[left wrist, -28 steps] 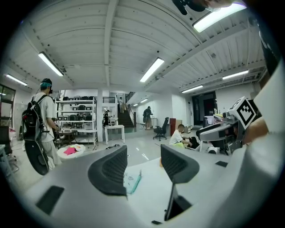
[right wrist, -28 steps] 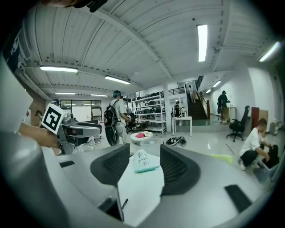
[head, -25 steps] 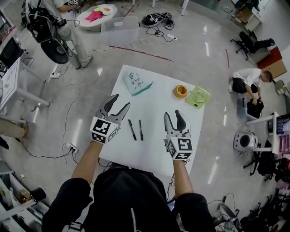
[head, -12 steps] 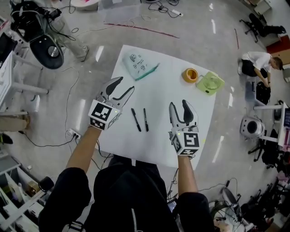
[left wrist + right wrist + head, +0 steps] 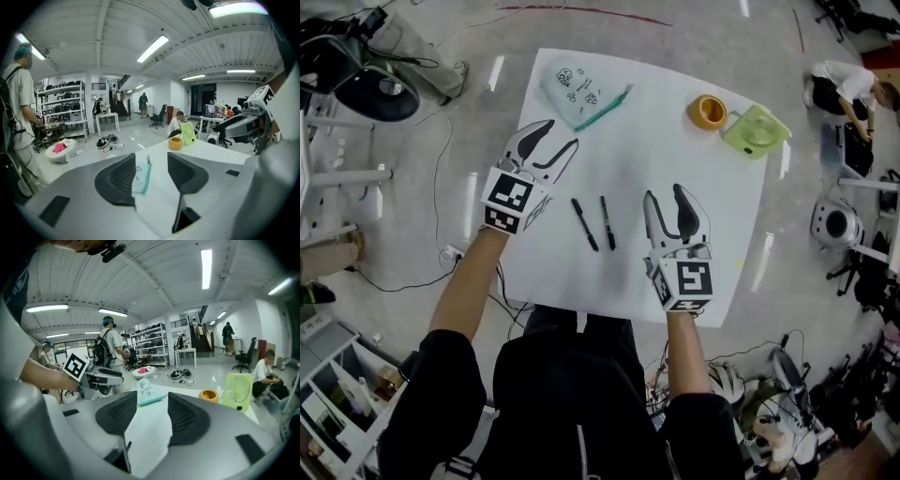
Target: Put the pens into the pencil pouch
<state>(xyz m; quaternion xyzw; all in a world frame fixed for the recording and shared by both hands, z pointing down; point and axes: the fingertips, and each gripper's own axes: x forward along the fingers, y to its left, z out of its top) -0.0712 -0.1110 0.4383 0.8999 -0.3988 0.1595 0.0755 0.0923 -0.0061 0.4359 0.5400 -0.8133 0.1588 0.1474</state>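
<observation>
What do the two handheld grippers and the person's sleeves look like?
The left gripper and right gripper are built alike. Each has two curved light grey fingers lined with black ribbed pads, and behind them a white cube printed with black square markers. The person wears a black top with short sleeves.
</observation>
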